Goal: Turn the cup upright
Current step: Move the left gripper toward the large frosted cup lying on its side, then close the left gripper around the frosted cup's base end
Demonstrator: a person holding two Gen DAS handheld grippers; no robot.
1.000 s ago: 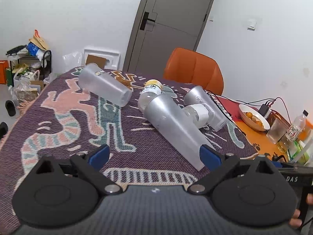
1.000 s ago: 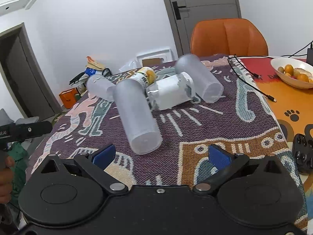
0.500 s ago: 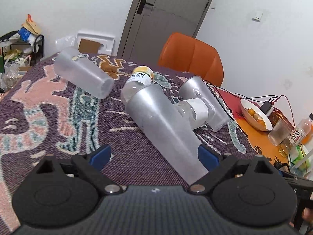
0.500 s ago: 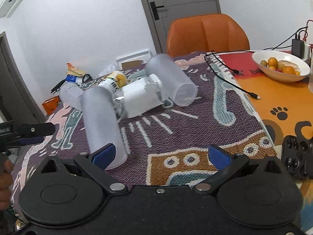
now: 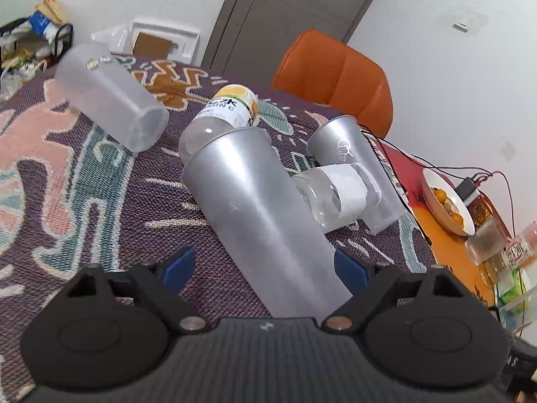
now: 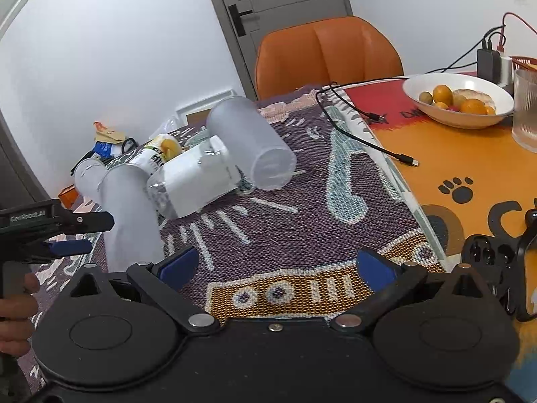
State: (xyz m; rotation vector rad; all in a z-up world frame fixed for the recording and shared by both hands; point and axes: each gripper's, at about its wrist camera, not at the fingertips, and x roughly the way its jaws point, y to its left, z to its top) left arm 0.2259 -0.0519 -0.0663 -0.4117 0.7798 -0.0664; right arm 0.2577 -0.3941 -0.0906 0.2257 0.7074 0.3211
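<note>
Cup (image 5: 268,221) lying on its side on the patterned cloth (image 5: 84,181), between the spread blue pads of the left gripper (image 5: 265,267); behind it two bottles (image 5: 228,114), farther cups; right gripper (image 6: 275,267) spread wide, empty.

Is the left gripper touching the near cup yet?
Cannot tell. In the left wrist view the near cup lies between the open left gripper fingers; a gap shows at one pad, but the other pad's edge meets the cup.
</note>
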